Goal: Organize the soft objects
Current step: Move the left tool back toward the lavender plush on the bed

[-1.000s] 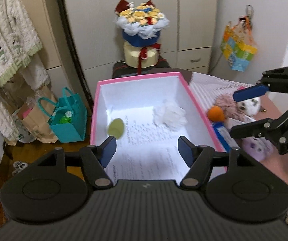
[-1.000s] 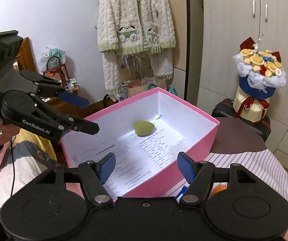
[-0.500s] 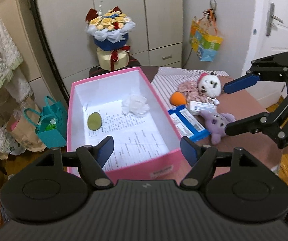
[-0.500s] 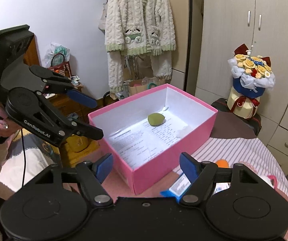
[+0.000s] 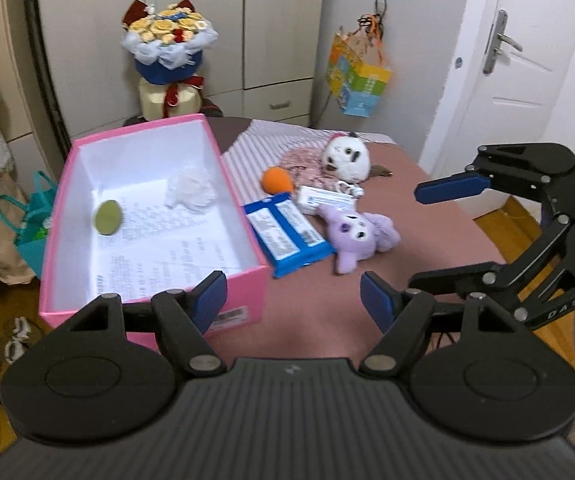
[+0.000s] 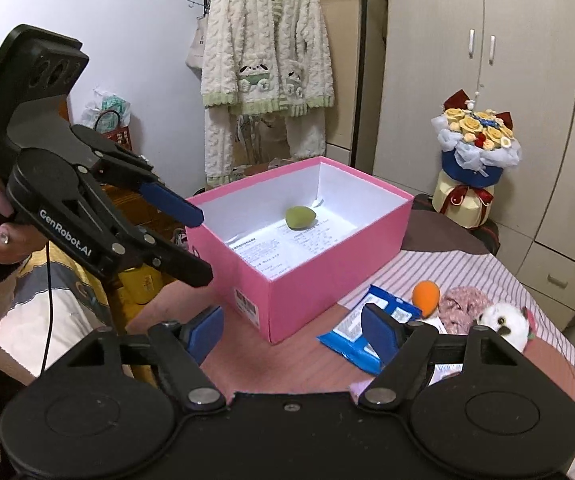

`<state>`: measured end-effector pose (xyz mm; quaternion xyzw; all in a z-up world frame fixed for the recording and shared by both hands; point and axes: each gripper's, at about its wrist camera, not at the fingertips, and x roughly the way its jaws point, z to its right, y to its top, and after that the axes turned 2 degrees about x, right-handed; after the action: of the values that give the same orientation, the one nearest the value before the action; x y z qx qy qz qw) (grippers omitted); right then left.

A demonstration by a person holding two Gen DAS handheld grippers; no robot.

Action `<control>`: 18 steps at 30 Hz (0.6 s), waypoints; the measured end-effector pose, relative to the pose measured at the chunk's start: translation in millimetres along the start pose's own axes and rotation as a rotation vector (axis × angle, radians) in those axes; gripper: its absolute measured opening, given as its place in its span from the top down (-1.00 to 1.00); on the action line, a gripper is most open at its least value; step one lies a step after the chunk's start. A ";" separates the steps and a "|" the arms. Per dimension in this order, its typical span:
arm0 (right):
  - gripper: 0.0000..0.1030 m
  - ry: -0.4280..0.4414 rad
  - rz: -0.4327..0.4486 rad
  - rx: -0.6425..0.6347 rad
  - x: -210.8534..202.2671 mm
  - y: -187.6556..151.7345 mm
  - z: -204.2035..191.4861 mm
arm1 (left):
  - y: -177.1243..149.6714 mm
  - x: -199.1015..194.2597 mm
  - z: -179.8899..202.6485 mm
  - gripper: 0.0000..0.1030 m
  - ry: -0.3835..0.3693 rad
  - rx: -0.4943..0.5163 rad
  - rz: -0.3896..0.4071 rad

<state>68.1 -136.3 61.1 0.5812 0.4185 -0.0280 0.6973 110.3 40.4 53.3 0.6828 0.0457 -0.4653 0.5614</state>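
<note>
A pink box (image 5: 139, 128) with a white inside stands on the brown table; a green egg-shaped sponge (image 5: 107, 218) and a white fluffy puff (image 5: 191, 192) lie in it. Right of the box lie an orange sponge (image 5: 276, 180), a purple plush (image 5: 357, 236), a white plush (image 5: 347, 156), a pink knit piece (image 5: 303, 160) and a blue packet (image 5: 287, 236). My left gripper (image 5: 293, 300) hangs open and empty over the box's near right corner. My right gripper (image 6: 293, 330) is empty, its jaws opening, near the box (image 6: 327, 280) and the blue packet (image 6: 367, 332).
A flower bouquet (image 5: 167, 48) stands behind the box, before the wardrobe. A colourful bag (image 5: 357, 80) hangs near the door. A cream cardigan (image 6: 265, 64) hangs on the far wall. Teal and paper bags (image 5: 35, 224) sit on the floor left of the table.
Both grippers drew back from over the box. The left view swung right, so the plush toys and packet came into view. The right jaws spread a little wider.
</note>
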 end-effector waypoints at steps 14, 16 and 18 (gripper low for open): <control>-0.61 -0.037 -0.022 0.034 24.6 -36.2 45.0 | 7.0 60.9 42.2 -0.30 -0.009 0.035 0.020; -0.61 -0.041 -0.035 0.048 29.5 -41.9 53.4 | 9.2 71.4 45.5 -0.30 -0.013 0.032 0.012; -0.61 -0.049 -0.045 0.054 32.9 -47.6 60.3 | 10.6 80.0 46.8 -0.29 -0.019 0.026 0.002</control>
<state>97.6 -187.3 1.7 0.5893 0.4135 -0.0692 0.6906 134.2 -38.2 8.9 0.6858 0.0333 -0.4717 0.5533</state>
